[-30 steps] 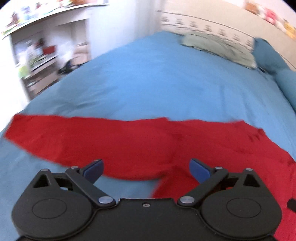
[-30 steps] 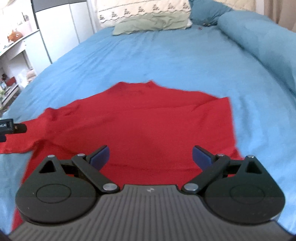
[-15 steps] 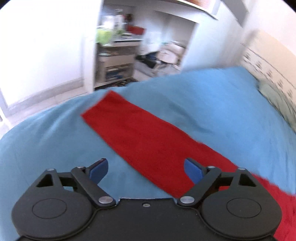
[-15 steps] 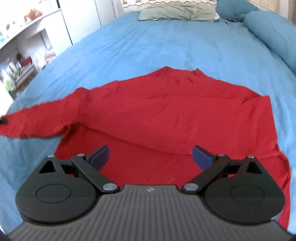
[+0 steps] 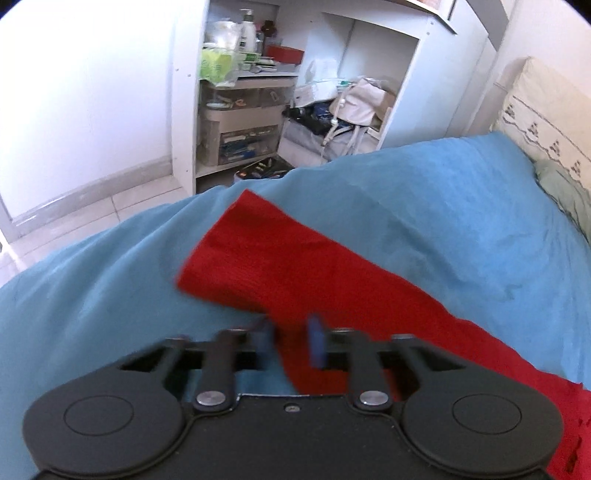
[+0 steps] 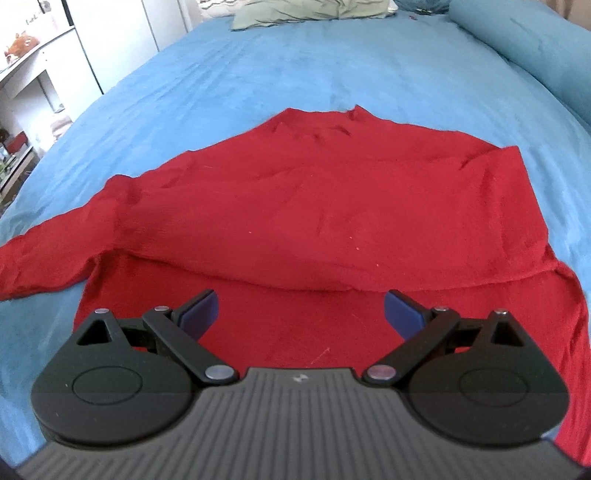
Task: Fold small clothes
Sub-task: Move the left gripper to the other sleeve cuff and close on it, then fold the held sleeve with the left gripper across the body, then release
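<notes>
A red long-sleeved top (image 6: 314, 206) lies on the blue bedspread (image 6: 258, 66), its upper half folded down over the lower part, one sleeve stretched out to the left. In the left wrist view that sleeve (image 5: 295, 266) runs diagonally toward the bed's edge. My left gripper (image 5: 291, 343) has its blurred blue pads nearly together around the sleeve's edge. My right gripper (image 6: 301, 310) is open and empty, just above the lower part of the top.
White shelves (image 5: 251, 103) with boxes, bottles and bags stand on the tiled floor beyond the bed's left edge. Pillows (image 6: 306, 11) lie at the head of the bed. A blue bolster (image 6: 535, 48) runs along the right side.
My left gripper has moved in on the sleeve and its jaws have closed from wide open. My right gripper has edged slightly closer to the top, still open.
</notes>
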Tool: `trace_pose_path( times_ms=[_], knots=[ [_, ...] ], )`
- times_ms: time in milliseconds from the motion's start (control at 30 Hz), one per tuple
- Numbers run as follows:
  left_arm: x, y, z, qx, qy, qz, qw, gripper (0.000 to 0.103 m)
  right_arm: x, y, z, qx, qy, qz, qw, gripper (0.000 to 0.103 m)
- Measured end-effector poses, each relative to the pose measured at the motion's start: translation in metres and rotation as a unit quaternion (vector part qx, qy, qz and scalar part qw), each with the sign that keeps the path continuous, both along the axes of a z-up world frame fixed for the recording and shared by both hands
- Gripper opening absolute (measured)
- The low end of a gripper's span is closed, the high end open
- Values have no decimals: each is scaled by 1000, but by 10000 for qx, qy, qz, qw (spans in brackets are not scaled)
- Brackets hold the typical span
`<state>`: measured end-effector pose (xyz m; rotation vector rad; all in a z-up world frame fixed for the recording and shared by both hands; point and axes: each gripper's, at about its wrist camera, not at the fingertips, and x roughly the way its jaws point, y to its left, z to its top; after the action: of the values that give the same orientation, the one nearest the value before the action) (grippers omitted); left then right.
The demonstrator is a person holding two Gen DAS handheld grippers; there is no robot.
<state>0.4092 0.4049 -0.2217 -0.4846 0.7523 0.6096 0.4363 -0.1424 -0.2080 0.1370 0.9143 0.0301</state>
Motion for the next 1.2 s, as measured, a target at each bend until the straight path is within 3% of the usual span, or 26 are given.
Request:
trace_pose_path(
  times_ms=[167, 300, 433, 567, 667, 800, 867, 1000, 1033, 1100, 1133, 1167, 1200],
  knots=[
    [12, -18, 20, 531, -9, -389, 9978, 5, -1, -5, -3, -2, -11, -125, 9999, 103],
    [17, -70, 61, 1055, -412, -1229, 9859, 5, -3, -14, 0, 83, -86, -223, 9997, 103],
    [28, -143, 90, 1209, -803, -2331, 9616, 5, 0, -27, 3, 161, -222, -210, 9994, 103],
    [38, -234, 101, 1294, -1086, -3394, 9254, 5, 1, -47, 9, 156, -331, -334, 9988, 103],
    [44, -298, 90, 1157, -1090, -3980, 9035, 5, -3, -64, 9, 289, -355, -480, 9978, 103],
    [48, -371, 53, 825, -689, -4614, 8806, 6, -12, -85, 10, 244, -373, -680, 9967, 103],
    [54, -399, 29, 683, -284, -4755, 8766, 6, -17, -95, 9, 187, -334, -768, 9963, 103],
    [57, -425, -8, 712, 214, -4730, 8779, 7, -24, -110, 3, 161, -193, -869, 9959, 103],
    [57, -426, -10, 730, 257, -4735, 8774, 11, -25, -112, 3, 148, -165, -861, 9960, 103],
    [55, -423, -7, 702, 262, -4829, 8725, 38, -27, -117, 2, 136, -148, -802, 9966, 103],
    [53, -421, -4, 648, 264, -4898, 8690, 66, -28, -117, 2, 137, -153, -760, 9969, 103],
    [50, -417, 1, 624, 215, -4938, 8671, 78, -29, -119, 2, 153, -148, -723, 9972, 103],
    [46, -411, 5, 633, 163, -4939, 8671, 78, -29, -119, 2, 185, -131, -689, 9974, 103]
  ],
)
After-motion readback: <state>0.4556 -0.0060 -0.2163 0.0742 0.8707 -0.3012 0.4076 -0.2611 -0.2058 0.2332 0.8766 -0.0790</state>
